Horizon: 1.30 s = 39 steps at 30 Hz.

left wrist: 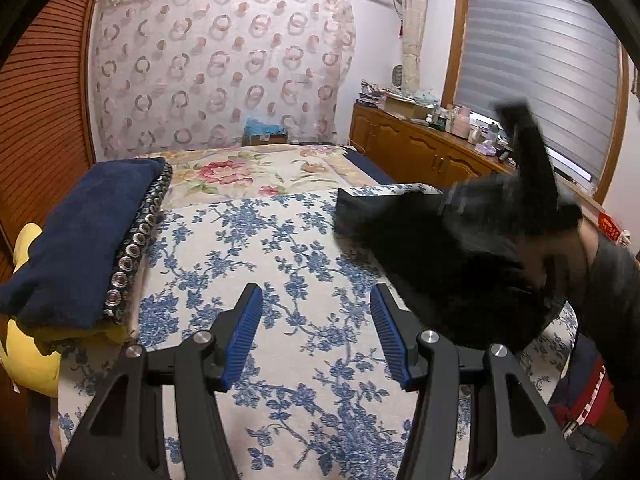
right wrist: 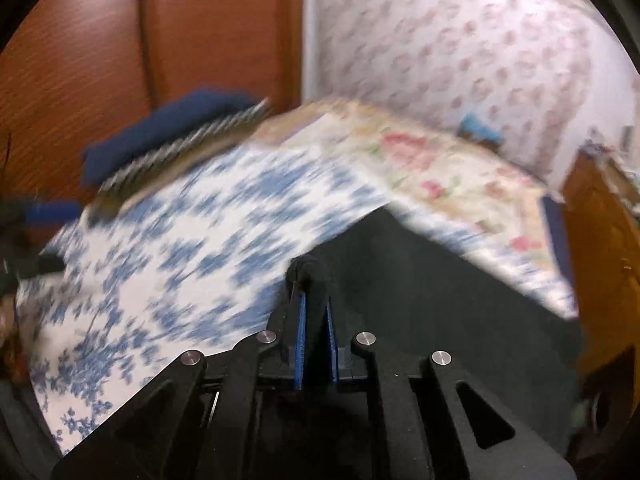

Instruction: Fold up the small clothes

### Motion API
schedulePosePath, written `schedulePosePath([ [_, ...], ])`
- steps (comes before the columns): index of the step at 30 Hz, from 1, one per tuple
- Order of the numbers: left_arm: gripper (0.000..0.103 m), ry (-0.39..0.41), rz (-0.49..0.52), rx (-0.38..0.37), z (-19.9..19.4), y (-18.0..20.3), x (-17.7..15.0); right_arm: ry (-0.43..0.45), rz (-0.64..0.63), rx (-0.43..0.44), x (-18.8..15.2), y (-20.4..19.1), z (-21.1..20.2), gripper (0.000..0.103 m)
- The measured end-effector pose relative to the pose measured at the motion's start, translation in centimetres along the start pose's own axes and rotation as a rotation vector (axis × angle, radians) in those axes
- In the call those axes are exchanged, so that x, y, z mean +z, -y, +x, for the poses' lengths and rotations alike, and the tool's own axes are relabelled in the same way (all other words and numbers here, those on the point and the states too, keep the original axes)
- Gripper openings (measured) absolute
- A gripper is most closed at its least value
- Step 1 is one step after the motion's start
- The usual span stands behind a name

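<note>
Left wrist view, floral bedspread (left wrist: 280,360), fingers (left wrist: 248,320) apart, right fingers (right wrist: 300,320) clamping black garment (right wrist: 440,300).

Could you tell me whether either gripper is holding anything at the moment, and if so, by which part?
The right gripper is shut on the black garment, pinching its edge; the left gripper is open, holding nothing.

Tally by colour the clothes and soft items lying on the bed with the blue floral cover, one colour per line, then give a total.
Black: 1, the black cloth garment clamped in the right gripper
Navy blue: 1, the folded navy blue cloth
Dark with silver circles: 1, the folded patterned cloth under it
Yellow: 1, the yellow soft item at the bottom
Total: 4
</note>
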<state>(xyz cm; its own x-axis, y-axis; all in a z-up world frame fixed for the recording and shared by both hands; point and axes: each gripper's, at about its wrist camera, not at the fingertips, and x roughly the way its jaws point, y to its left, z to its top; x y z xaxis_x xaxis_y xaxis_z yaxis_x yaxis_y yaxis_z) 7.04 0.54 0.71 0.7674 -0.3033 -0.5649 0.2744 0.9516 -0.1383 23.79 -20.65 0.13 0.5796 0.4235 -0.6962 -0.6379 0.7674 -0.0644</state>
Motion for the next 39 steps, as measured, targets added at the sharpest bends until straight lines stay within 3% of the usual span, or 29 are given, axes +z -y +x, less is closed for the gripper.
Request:
schedulePosePath([
  [8, 0.055, -0.004, 0.012, -0.043, 0.3, 1.6, 0.1, 0.030, 0.059, -0.223, 2.1, 9.8, -4.7, 0.006],
  [18, 0.055, -0.053, 0.051, -0.099, 1.9, 4.3, -0.9, -0.106, 0.106, -0.497, -0.4, 18.2, -0.9, 0.006],
  [21, 0.055, -0.070, 0.068, -0.109, 2.4, 5.0, -1.1, -0.148, 0.159, -0.572, -1.7, 19.5, 0.0, 0.023],
  [23, 0.055, -0.079, 0.075, -0.115, 2.7, 5.5, -1.3, -0.151, 0.185, -0.560, -2.4, 19.8, -0.4, 0.037],
  [29, 0.055, -0.088, 0.085, -0.130, 3.0, 6.7, -1.5, -0.092, 0.226, -0.457, -4.2, 17.5, -4.9, 0.038],
  [34, 0.055, -0.102, 0.098, -0.141, 3.5, 7.7, -1.8, -0.057, 0.231, -0.346, -8.0, 12.6, -8.5, 0.039],
  [39, 0.055, -0.118, 0.107, -0.146, 4.1, 8.5, -2.1, -0.074, 0.214, -0.289, -11.8, 8.1, -9.5, 0.040],
])
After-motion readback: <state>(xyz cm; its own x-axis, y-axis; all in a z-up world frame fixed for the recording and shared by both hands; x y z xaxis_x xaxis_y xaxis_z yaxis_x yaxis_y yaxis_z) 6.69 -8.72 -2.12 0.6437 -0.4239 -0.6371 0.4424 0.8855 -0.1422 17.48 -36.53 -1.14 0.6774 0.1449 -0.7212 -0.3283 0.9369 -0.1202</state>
